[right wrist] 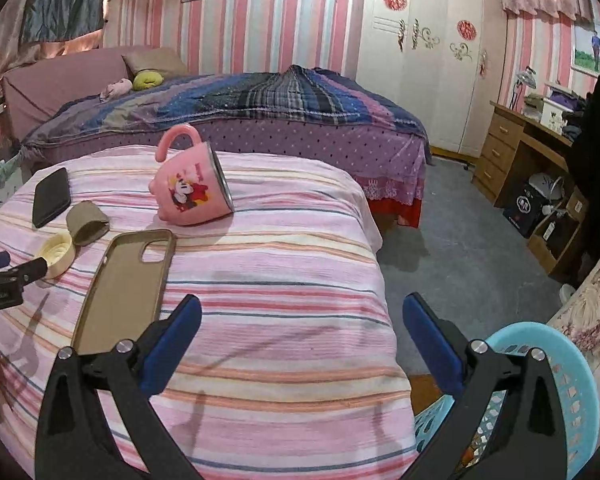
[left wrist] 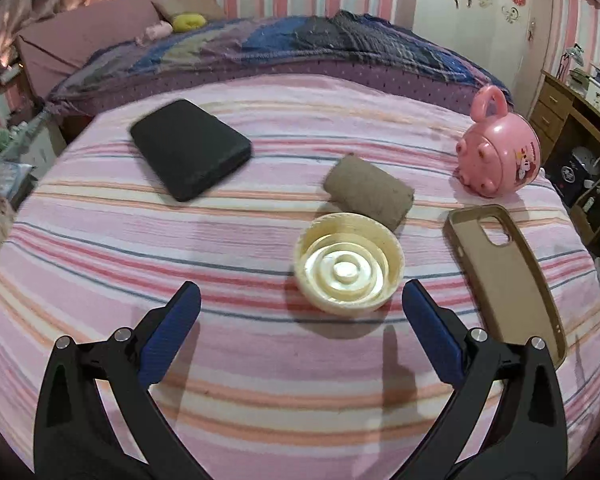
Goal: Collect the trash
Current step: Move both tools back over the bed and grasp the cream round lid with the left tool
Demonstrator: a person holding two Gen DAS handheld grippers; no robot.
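We see a cream plastic cap (left wrist: 348, 268), open side up w/ ringed inside, on the striped cloth, touching a flattened brown cardboard tube (left wrist: 369, 191) lying just behind it. Light-blue perforated basket (right wrist: 556, 392) sits beside the table.

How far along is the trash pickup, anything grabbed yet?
Nothing is in hand: the left gripper and right gripper are both open and empty. The cream lid and the cardboard roll are on the striped cover. The blue basket waits beside the right gripper.
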